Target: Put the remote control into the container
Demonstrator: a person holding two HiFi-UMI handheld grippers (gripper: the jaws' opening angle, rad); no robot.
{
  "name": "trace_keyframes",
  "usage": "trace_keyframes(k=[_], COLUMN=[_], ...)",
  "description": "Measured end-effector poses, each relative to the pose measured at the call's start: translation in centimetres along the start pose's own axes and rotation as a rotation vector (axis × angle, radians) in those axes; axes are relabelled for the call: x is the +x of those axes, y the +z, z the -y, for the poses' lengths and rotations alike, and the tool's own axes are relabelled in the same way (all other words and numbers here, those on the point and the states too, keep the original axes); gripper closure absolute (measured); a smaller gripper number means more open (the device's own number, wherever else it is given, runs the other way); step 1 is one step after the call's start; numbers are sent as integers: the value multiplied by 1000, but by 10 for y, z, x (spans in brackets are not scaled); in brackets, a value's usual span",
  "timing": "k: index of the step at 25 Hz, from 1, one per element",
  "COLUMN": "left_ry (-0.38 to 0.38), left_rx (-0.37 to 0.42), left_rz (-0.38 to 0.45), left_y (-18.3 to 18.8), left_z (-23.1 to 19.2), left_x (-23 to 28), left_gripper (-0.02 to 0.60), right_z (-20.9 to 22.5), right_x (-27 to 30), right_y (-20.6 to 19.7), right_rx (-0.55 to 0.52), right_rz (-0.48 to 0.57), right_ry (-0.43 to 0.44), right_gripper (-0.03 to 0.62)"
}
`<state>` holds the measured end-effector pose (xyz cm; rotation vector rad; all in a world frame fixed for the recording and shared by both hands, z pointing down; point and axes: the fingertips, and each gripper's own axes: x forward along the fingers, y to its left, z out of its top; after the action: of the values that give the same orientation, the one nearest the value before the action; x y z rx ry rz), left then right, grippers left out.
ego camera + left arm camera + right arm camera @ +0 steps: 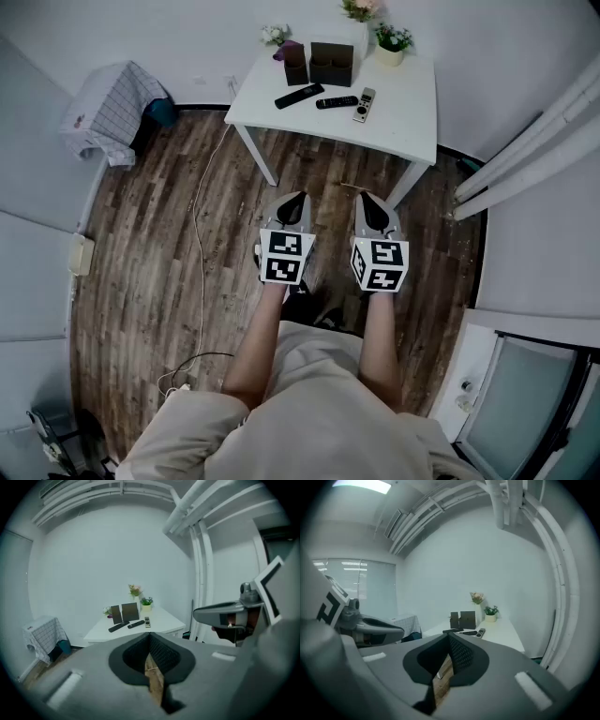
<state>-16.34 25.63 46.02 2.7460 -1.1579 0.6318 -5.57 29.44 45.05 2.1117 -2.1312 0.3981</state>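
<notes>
My claws are both pressed together on nothing. The left gripper (pixel 298 201) and right gripper (pixel 369 202) hang over the wooden floor (pixel 169 281) at centre frame, well apart from the white table (pixel 412 112) at the top. Three remotes lie there in front of the dark container (pixel 331 64): a long black remote (pixel 299 96), a shorter black remote (pixel 337 102) and a silver remote (pixel 364 104). I expect any of them to be light, rigid and slick-sided. I'd pinch across the narrow sides near mid-length so it stays level.

Bare office room; white table (pixel 412 103); ceiling pipes (pixel 520 508).
</notes>
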Motion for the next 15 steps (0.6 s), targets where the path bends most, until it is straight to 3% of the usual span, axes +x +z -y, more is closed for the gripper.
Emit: trace_keyframes(k=[5,10,15], left_ry=[-38,-14,-7], left_rx=[3,-44,-53], left_rz=[36,79,53], left_y=[-1,-14,-25], left_z=[12,6,7], left_x=[-16,-23,-17], left_gripper=[579,580,580], right_z=[-15,-27,-22], right_x=[-11,-17,-10], right_y=[-8,-13,-22], right_rx=[-50,-100,-124], right_rz=[6,12,-17], right_ry=[-5,23,23], right_gripper=[594,595,597])
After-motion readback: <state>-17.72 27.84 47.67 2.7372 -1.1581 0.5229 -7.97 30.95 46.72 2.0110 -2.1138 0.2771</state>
